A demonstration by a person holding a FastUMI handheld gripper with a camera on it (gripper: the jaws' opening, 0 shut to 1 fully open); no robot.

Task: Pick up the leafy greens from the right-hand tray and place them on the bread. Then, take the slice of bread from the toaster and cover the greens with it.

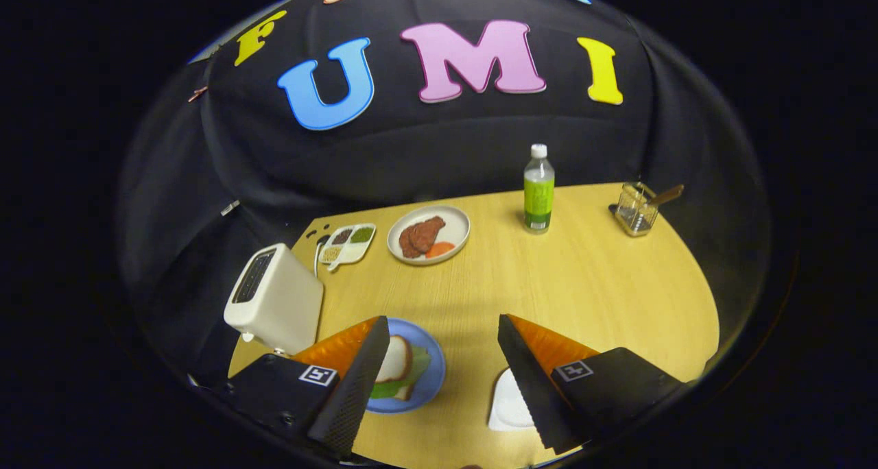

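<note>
My gripper [442,332] hangs open above the wooden table [590,284] with nothing between its fingers. A blue plate [429,366] lies just inside the left finger, partly hidden by it. On that plate a slice of bread [396,359] rests on top of the leafy greens [415,373], with another bread edge showing underneath. The white toaster [274,297] stands left of the plate, beside the left finger; its slots look dark. A white tray [507,404] peeks out from under the right finger.
Beyond the fingers sit a white plate with brown meat and an orange slice [429,234], a small divided dish of condiments [348,243], a green-labelled bottle [538,189] and a glass jar with a wooden-handled tool [636,210]. The toaster's cord runs off the table's far left.
</note>
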